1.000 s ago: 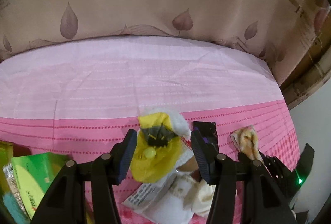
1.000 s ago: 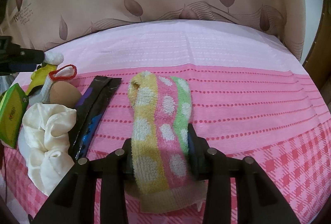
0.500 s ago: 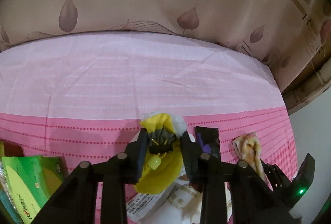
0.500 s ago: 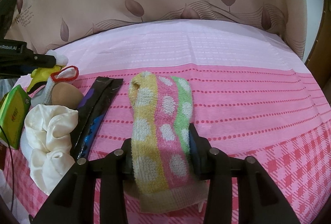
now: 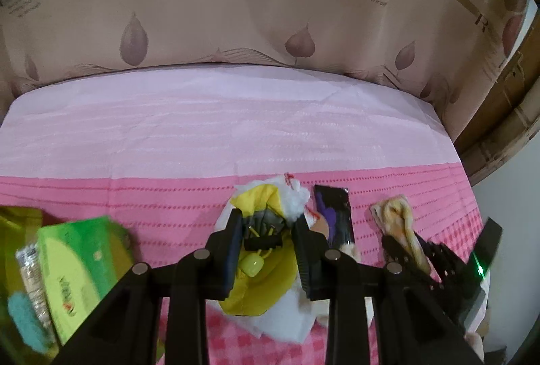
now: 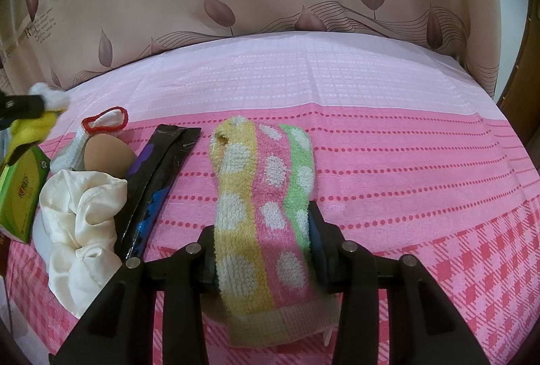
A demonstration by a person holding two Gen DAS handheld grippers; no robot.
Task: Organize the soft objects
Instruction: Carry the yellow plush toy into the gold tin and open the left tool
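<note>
Towel (image 6: pixel 266 196) is lying 12-to-6 o'clock betw. narrowed right gripper (image 6: pixel 261 250) fingers; left gripper (image 5: pixel 268 250) is pinching yellow pouch (image 5: pixel 260 284).

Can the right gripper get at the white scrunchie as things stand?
Probably not yet: the right gripper is shut on the striped towel. The white scrunchie lies uncovered to its left, past the black packet, so it must release first.

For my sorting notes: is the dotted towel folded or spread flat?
Folded: the dotted towel lies as a narrow strip, with a doubled far end, on the pink cloth.
</note>
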